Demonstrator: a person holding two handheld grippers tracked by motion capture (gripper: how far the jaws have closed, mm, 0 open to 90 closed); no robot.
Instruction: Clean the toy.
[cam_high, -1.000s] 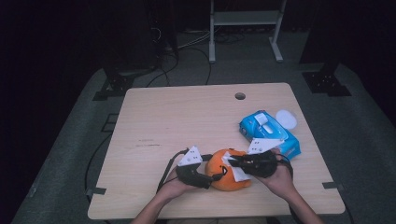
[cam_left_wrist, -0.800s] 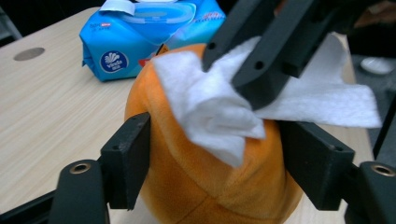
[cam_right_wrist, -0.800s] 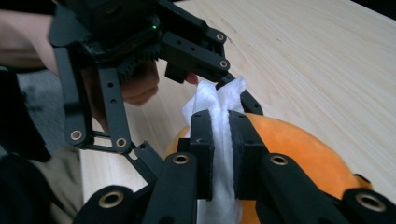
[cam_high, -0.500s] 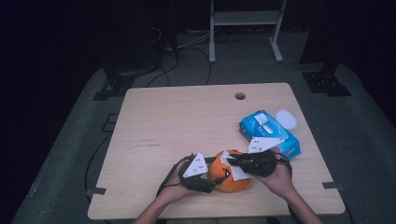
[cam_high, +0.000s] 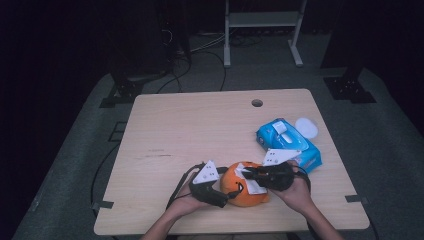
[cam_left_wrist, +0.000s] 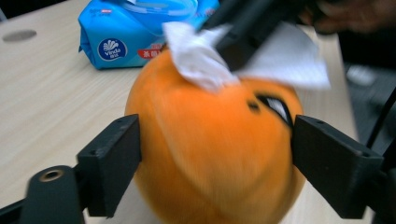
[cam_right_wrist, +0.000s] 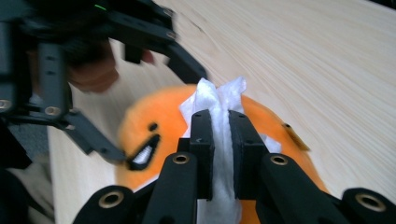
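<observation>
Both grippers meet at the orange toy (cam_high: 246, 186) near the table's (cam_high: 200, 130) front edge: the left gripper's (cam_left_wrist: 215, 158) jaws, just reopened, flank it loosely, so the right gripper (cam_right_wrist: 219, 154), pinching a wipe (cam_right_wrist: 219, 100), wipes an unsteadied toy.

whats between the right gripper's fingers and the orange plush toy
A white wipe: the right gripper pinches it and presses it onto the orange plush toy, seen in the right gripper view and the left gripper view.
</observation>
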